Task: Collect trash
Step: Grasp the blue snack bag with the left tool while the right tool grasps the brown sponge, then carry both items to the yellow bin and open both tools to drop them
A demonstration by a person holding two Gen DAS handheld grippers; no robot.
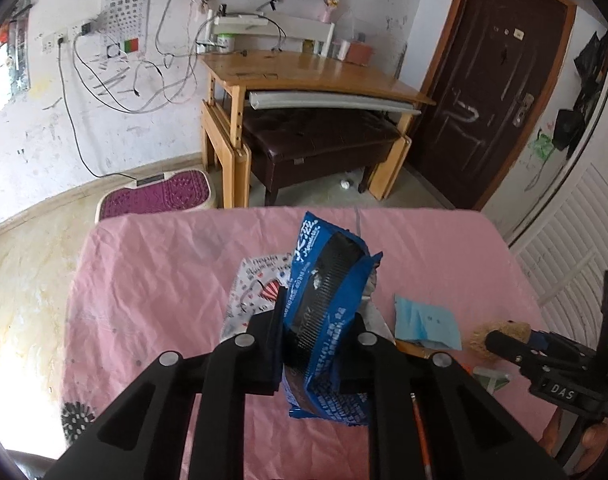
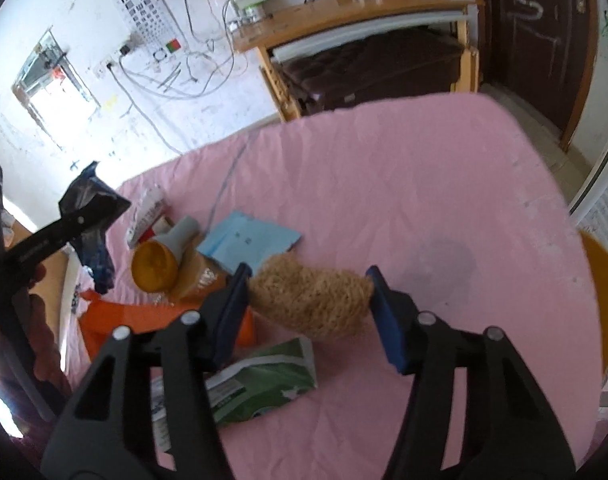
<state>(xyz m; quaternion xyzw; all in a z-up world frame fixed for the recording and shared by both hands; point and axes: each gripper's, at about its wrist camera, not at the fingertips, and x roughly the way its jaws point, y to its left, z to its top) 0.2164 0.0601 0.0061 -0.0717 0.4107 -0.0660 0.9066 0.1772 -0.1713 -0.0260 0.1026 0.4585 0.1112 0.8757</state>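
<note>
The left gripper [image 1: 318, 316] is clenching a blue snack wrapper [image 1: 328, 312], its jaws pressed nearly together on the wrapper's lower half. The wrapper is standing roughly upright between the jaws, its long axis running up and away from them and leaning a little to the right, with the torn top end pointing toward the far edge of the counter [image 1: 163, 264] and the bottom end hanging down below the jaws. Just beyond the left jaws, a white printed wrapper [image 1: 255, 284] is lying flat on the pink cloth, partly hidden behind the blue one.

The right gripper [image 2: 308, 292] is holding its jaws about half open, one on either side of a tan fuzzy object [image 2: 312, 300]. The left pad is touching the fuzzy object's end; whether the right pad is pressing on it cannot be told, since the picture is blurred there. The object's long axis is lying across the gap, from one jaw to the other.

Left of the right jaws, a yellow bottle [image 2: 155, 264] is lying on its side with its open mouth facing the camera. A light blue packet [image 2: 247, 240] is lying flat just beyond the jaws. An orange wrapper [image 2: 115, 320] is sitting beside the left jaw, and a green and white packet [image 2: 259, 380] is lying beneath the jaws, nearer the camera.
</note>
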